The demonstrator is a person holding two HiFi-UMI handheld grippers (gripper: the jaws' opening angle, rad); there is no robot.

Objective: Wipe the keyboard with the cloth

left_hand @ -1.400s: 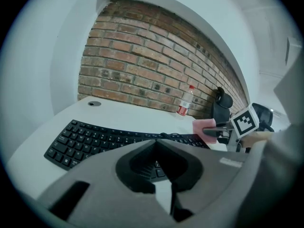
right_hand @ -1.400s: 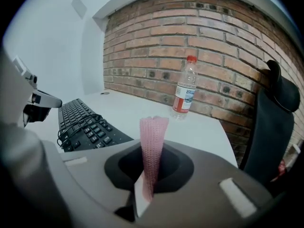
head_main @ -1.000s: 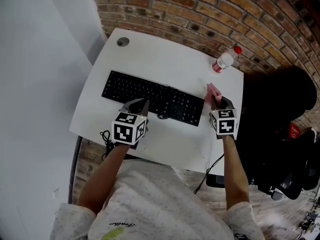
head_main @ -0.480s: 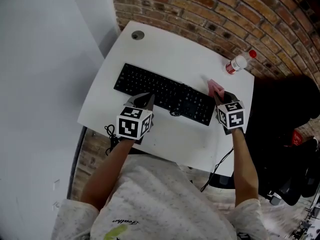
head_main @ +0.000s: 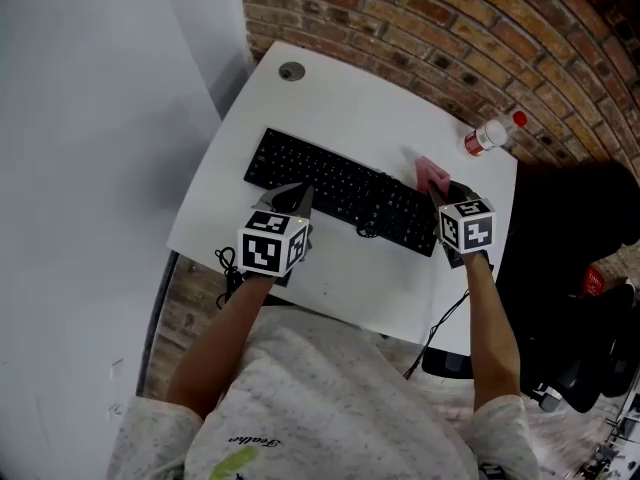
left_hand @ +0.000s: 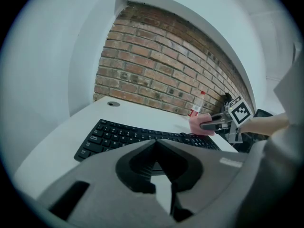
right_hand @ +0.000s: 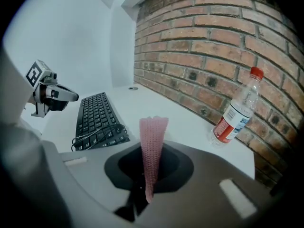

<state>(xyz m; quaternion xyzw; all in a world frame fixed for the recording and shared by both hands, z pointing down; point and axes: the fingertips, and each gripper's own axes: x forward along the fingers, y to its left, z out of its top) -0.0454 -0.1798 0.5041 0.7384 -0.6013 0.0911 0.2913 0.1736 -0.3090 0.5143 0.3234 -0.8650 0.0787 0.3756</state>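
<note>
Right now a long black computer keyboard [head_main: 345, 190] lies at a slant across the middle of the white table [head_main: 340, 98], which stands against a red brick wall [head_main: 450, 8]. The left tool [head_main: 292, 196] points at the near edge of the keyboard, left of its middle; its own view shows the two jaws brought together at the tips with nothing between them. Whether those tips touch the keys cannot be told. The right tool [head_main: 443, 193] sits at the keyboard's right end, its jaws clamped on a pink knitted cloth [right_hand: 153, 137]. The cloth stands up from the jaws as a narrow folded strip. Seen from the head view, it sits just beside the keyboard's right end, over the white table top. From the left tool's camera it appears raised a little above that end of the keys, though contact is not clear. A clear plastic bottle with a red cap and red label [head_main: 490, 135] lies near the far right corner of the table, close to the bricks and well apart from the keyboard. A thin black cable [head_main: 367, 231] curls at the keyboard's near edge, and a small round grey grommet [head_main: 291, 71] is set in the table's far left corner.
</note>
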